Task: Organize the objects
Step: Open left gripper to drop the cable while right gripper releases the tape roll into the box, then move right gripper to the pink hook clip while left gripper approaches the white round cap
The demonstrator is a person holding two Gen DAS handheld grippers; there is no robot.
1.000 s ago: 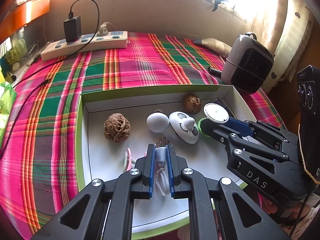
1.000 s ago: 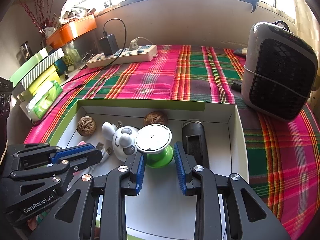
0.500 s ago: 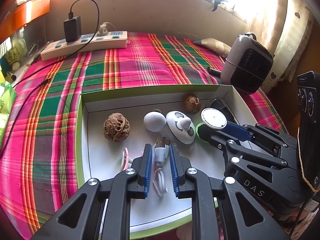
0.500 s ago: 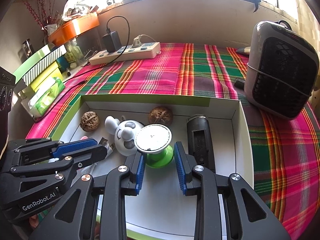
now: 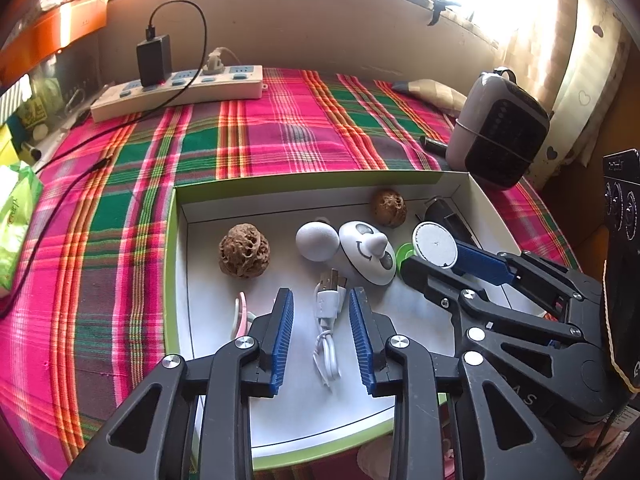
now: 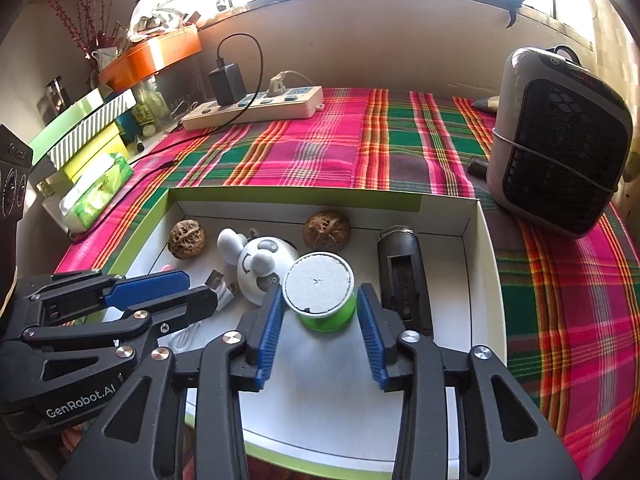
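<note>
My left tool (image 5: 321, 336) is opening over the white USB cable (image 5: 329, 320), which lies loose on the floor of the green-edged box (image 5: 170, 264) between the blue pads, touched by neither. My right tool (image 6: 320, 334) is opening too, its pads standing clear on either side of the green spool (image 6: 320, 290) set down in the same box, beside the panda toy (image 6: 260, 266) and the black cylinder (image 6: 404, 276)
</note>
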